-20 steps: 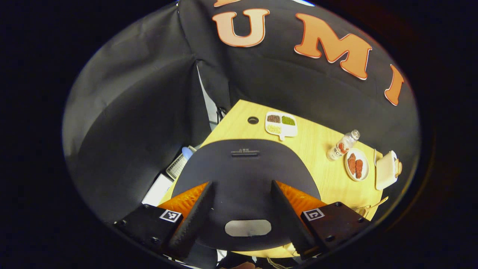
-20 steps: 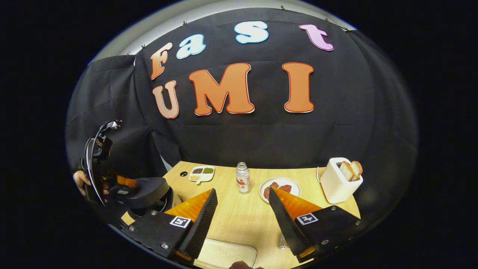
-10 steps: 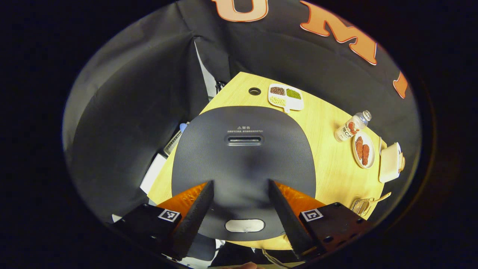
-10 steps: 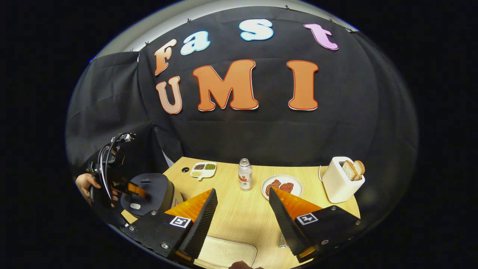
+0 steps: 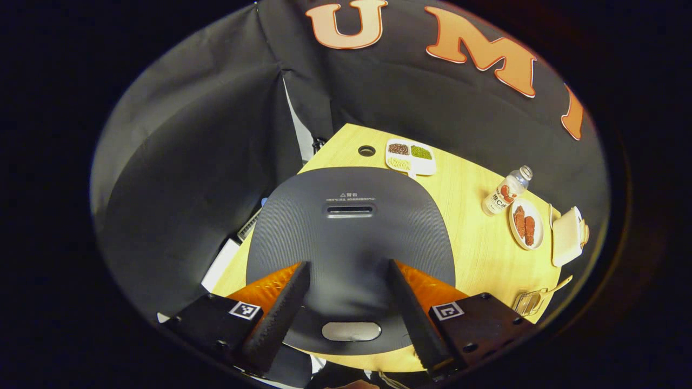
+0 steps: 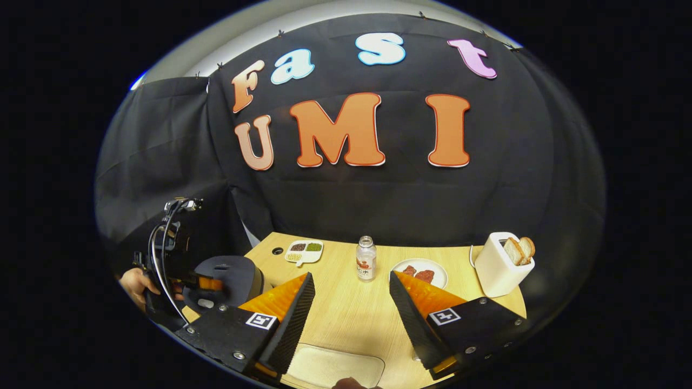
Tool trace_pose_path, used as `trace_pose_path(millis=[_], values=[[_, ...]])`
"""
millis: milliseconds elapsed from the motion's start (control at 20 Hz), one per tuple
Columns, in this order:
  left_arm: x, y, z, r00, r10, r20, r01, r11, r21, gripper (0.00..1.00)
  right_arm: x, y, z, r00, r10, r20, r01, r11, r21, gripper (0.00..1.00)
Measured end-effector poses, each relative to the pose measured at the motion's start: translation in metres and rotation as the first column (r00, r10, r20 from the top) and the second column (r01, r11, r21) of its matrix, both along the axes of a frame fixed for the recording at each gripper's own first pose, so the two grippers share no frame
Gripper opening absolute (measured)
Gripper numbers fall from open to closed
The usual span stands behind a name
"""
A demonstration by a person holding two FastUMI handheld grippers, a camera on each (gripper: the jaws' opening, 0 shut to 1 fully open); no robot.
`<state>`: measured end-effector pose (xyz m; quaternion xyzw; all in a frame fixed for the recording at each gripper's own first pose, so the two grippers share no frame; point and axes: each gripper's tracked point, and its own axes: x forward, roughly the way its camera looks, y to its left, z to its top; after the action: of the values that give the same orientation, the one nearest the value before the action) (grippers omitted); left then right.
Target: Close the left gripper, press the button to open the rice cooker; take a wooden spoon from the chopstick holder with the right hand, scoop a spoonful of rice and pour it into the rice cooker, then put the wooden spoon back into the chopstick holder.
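Observation:
The dark grey rice cooker [image 5: 351,237] lies under my left gripper [image 5: 347,266], lid down. Its pale oval button [image 5: 351,330] sits at the near edge, between the two fingers. The left gripper is open and holds nothing. At the table's right edge a wire chopstick holder [image 5: 527,302] carries the wooden spoon [image 5: 559,283]. In the right gripper view the cooker [image 6: 232,273] stands at the far left with the left gripper [image 6: 208,282] over it, held by a hand [image 6: 132,281]. My right gripper [image 6: 351,277] is open above the table, with a cream tray [image 6: 335,367] beneath it.
A divided dish of beans [image 5: 410,156] sits at the back of the wooden table [image 5: 470,248]. To the right stand a small bottle [image 5: 505,192], a plate of meat [image 5: 526,222] and a white toaster [image 6: 500,267] with bread slices.
The cooker's lid, raised a second ago, has come down flat. The left gripper stayed open over it and backed off slightly. The right gripper has barely shifted.

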<state>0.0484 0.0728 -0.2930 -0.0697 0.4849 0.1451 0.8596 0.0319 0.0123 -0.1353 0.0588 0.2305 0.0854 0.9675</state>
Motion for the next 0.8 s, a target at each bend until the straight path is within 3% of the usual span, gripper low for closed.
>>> trace_pose_path(millis=[150, 350, 500, 700, 800], values=[[0.011, -0.002, 0.032, 0.985, -0.054, 0.162, 0.049, 0.998, 0.037, 0.99, 0.002, 0.006, 0.012, 0.999, -0.007, 0.05, 0.008, 1.0, -0.025, 0.87], [0.013, -0.012, 0.091, 0.926, -0.129, 0.354, 0.093, 0.989, 0.116, 0.99, 0.0, 0.022, 0.024, 0.996, 0.017, 0.093, -0.013, 0.999, -0.037, 0.87], [0.005, -0.019, 0.13, 0.867, -0.137, 0.48, 0.094, 0.989, 0.113, 0.99, -0.001, 0.032, 0.032, 0.992, 0.036, 0.119, -0.031, 0.999, -0.045, 0.87], [0.002, -0.022, 0.183, 0.757, -0.158, 0.634, 0.082, 0.986, 0.148, 0.98, 0.0, 0.037, 0.048, 0.983, 0.037, 0.178, -0.029, 0.999, -0.046, 0.87], [-0.005, -0.028, 0.202, 0.715, -0.168, 0.678, 0.087, 0.984, 0.153, 0.98, 0.002, 0.035, 0.06, 0.975, 0.027, 0.221, -0.016, 0.999, -0.051, 0.87]])
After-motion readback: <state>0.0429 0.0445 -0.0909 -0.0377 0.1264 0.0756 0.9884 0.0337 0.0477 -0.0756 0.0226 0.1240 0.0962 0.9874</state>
